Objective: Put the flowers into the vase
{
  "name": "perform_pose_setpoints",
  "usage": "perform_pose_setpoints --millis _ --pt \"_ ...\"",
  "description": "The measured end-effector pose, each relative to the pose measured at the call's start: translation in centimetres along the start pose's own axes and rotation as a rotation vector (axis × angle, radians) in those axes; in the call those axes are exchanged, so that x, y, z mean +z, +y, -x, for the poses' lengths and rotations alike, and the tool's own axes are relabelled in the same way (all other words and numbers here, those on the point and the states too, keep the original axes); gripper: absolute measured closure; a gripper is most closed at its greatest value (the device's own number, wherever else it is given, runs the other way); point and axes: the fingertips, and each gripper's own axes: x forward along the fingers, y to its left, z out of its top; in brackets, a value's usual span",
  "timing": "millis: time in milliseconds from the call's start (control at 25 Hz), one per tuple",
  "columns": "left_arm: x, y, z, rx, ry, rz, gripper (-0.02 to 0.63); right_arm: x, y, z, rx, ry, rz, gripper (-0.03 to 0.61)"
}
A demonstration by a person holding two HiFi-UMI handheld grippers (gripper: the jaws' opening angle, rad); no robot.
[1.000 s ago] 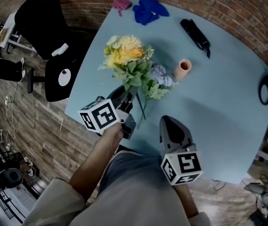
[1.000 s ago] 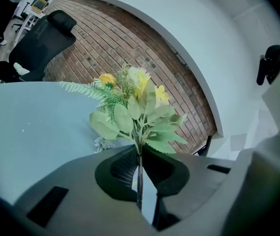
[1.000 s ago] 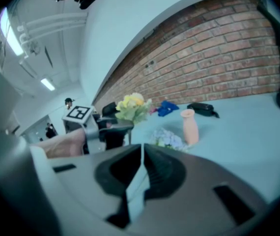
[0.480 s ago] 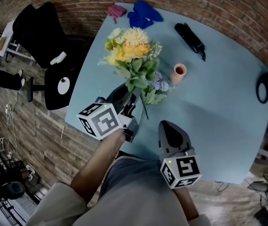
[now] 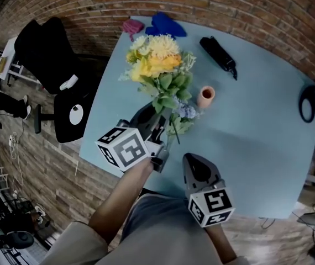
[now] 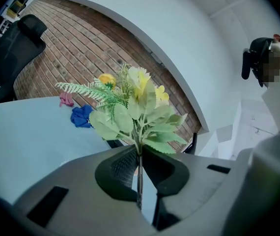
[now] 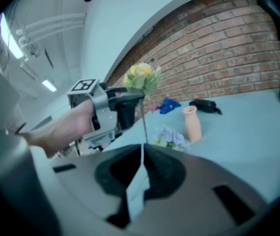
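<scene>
One bunch of flowers [image 5: 158, 70] is pinched by the stem in the left gripper [image 6: 139, 157], blooms pointing far, left of the vase [image 5: 205, 97], pinch only clear in the left gripper view, right gripper [image 7: 143, 154] pressed together, empty.

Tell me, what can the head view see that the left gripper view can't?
Only the head view shows the vase, the purple flowers lying on the table and the right tool. Only the left gripper view shows the stem pinched in the jaws of the left tool. Both show the yellow flowers, the blue cloth and the brick wall.
</scene>
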Motion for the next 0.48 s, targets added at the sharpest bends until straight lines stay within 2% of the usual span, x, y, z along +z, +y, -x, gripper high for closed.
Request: perform_pose_setpoints --millis 480 --pt "2.3 -2.4 -3.6 -0.094 -0.059 -0.038 0.569 -0.6 -0.1 -0.2 0.034 0.024 -0.021 0.554"
